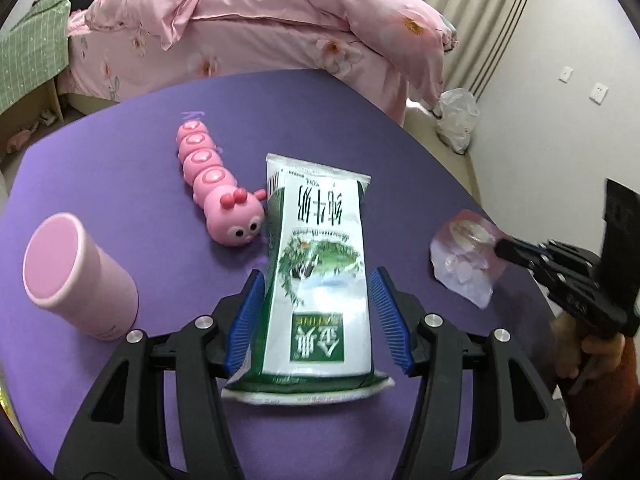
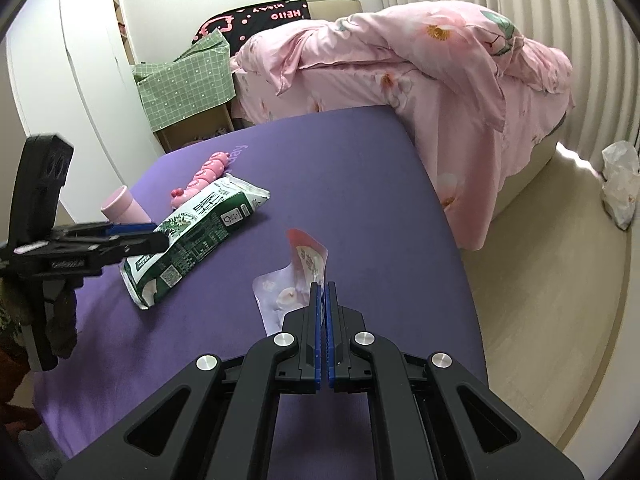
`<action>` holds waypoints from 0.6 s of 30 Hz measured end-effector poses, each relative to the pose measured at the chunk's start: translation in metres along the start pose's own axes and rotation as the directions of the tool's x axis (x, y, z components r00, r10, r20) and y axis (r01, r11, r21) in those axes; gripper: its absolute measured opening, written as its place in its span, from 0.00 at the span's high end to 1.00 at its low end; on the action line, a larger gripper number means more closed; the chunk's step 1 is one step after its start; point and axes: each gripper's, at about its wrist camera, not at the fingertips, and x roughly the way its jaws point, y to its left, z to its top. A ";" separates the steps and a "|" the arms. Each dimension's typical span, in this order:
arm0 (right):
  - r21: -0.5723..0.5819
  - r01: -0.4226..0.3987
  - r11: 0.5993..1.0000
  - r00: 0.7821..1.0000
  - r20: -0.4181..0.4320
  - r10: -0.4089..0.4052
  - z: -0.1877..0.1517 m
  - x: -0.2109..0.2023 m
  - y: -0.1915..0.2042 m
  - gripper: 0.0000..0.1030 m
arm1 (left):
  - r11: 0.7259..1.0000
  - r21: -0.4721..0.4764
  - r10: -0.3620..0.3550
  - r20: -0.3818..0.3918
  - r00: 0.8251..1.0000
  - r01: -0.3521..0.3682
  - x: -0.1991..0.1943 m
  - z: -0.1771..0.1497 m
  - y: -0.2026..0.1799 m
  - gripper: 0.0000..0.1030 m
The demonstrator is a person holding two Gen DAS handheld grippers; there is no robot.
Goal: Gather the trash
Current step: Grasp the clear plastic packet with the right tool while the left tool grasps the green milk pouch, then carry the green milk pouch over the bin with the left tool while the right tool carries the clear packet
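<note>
Between the blue pads of the left gripper point(image 1: 318, 304) lies the green and white milk pouch point(image 1: 320, 280), flat on the purple mat point(image 1: 120, 152), its long side running away from the tool. The jaws stand spread to either side of the pouch; the left pad sits right at its edge, the right pad shows a sliver of mat beside it, so nothing is pinched on that side yet. Off to the right of this tool, the right gripper point(image 2: 323, 290) has its jaws pressed together on the edge of the pink and clear wrapper point(image 2: 298, 276), which stands up from the mat ahead of its fingers.

Just beyond the left pad and to its left rests the pink caterpillar toy point(image 1: 222, 196), its head touching or nearly touching the pouch, and further left a pink cup point(image 1: 76, 276) lies tilted. Neither looks like trash.

The step in hand seems to be closing on the pouch. To do it well, I would keep the tool centred over the pouch's width and low enough that both pads meet its sides, then close slowly: the pouch looks soft and may buckle or slip rather than resist. Lift straight up so the far end clears the toy without dragging it. A white plastic bag point(image 2: 620, 188) on the floor far ahead of the right tool may be where the trash goes, though I cannot tell
</note>
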 end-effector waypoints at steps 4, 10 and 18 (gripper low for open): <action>0.003 0.003 1.000 1.000 0.000 -0.003 -0.003 0.000 0.001 0.96 | 0.998 0.000 0.058 0.001 0.998 -0.058 0.013 0.014 -0.011 0.49; 0.024 -0.005 1.000 1.000 0.014 0.005 -0.005 -0.009 -0.001 0.96 | 0.987 0.038 0.155 -0.040 0.987 -0.154 0.034 0.022 -0.023 0.49; 0.022 -0.007 1.000 0.999 0.035 0.007 -0.002 -0.019 0.000 0.96 | 0.988 0.034 0.151 -0.019 0.988 -0.150 0.006 0.014 -0.026 0.53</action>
